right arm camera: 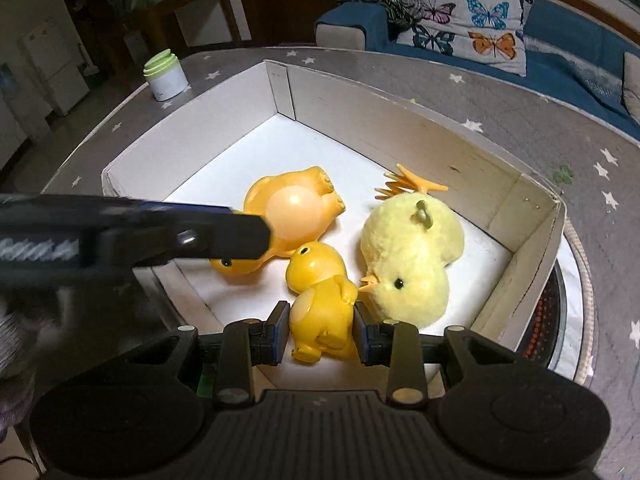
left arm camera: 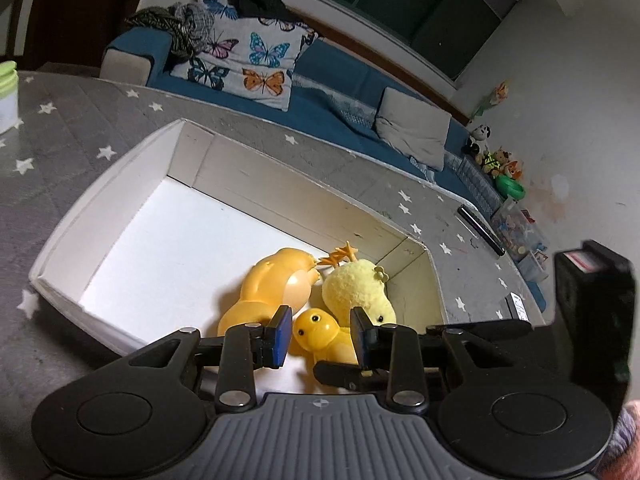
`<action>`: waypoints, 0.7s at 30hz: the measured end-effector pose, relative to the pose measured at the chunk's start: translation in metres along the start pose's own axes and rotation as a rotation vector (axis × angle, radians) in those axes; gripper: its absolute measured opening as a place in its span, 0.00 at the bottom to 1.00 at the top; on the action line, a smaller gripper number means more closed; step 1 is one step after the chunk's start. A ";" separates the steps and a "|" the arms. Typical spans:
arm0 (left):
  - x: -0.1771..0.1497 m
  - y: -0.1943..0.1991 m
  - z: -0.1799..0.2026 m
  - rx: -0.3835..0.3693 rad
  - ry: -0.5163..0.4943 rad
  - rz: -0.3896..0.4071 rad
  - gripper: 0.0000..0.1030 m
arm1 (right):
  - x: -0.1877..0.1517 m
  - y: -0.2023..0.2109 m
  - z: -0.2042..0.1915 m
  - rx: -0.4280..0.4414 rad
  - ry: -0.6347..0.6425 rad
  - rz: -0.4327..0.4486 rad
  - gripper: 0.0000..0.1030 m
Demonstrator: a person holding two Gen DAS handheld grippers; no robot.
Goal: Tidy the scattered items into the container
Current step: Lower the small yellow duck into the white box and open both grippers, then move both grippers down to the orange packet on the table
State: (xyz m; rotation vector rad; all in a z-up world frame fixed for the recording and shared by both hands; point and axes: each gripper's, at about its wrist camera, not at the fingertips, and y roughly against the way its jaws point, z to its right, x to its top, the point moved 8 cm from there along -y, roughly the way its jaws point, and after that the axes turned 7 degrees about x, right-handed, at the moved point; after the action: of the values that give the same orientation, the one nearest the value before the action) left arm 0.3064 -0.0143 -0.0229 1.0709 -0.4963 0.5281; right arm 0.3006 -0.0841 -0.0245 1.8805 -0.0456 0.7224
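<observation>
Right gripper [right arm camera: 321, 334] sits nearest the lens in the right view; its 2 pads press both sides of the small duck [right arm camera: 322, 312], pinching its body; the duck's feet fall partly behind the pads, and whether it rests on the box floor cannot be told. Left gripper [left arm camera: 320, 334] stands spread with nothing between its pads; in the left view the small duck [left arm camera: 316, 330] shows only in part through that gap, its lower body hidden behind the right-hand finger.

In the right view a blurred black bar [right arm camera: 132, 236], which seems to be part of the left gripper, crosses the frame and covers the head of the big duck [right arm camera: 288, 212]; only 1 eye shows beneath it.

Box [right arm camera: 400, 120] is white with low walls, open at the top, on a grey starred cloth [right arm camera: 540, 120]; its far-left half is bare floor; all 3 toys crowd the near-right part. Plush chick [right arm camera: 412, 252] lies just beside the small duck, beak nearly touching it, close to the right wall. An orange clip [right arm camera: 404, 186] lies at the chick's far end, near the back wall. The big duck lies on its back, left of the small duck.

A green-lidded jar [right arm camera: 166, 76] stands outside the box, near its far-left corner.
</observation>
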 end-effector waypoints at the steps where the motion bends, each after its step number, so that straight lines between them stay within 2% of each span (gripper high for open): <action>1: -0.001 0.005 -0.001 0.000 0.003 0.008 0.33 | 0.001 -0.001 0.001 0.001 -0.004 -0.005 0.31; 7: -0.011 0.035 -0.010 0.021 0.018 0.058 0.33 | 0.001 -0.001 0.001 -0.008 -0.011 -0.007 0.32; 10: -0.020 0.048 -0.015 0.032 0.029 0.073 0.33 | 0.000 0.002 -0.001 -0.008 -0.011 0.006 0.36; 13: -0.031 0.058 -0.020 0.059 0.025 0.079 0.33 | -0.001 0.012 -0.004 -0.010 -0.008 0.042 0.41; 15: -0.041 0.064 -0.022 0.067 0.029 0.075 0.33 | -0.004 0.022 -0.008 -0.014 0.002 0.071 0.50; 21: -0.065 0.079 -0.021 0.077 0.014 0.054 0.33 | -0.019 0.061 -0.022 -0.068 0.074 0.185 0.52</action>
State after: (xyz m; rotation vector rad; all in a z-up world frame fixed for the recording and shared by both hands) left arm 0.2097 0.0248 -0.0171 1.1289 -0.4968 0.6064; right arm 0.2532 -0.0970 0.0220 1.7986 -0.1964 0.9056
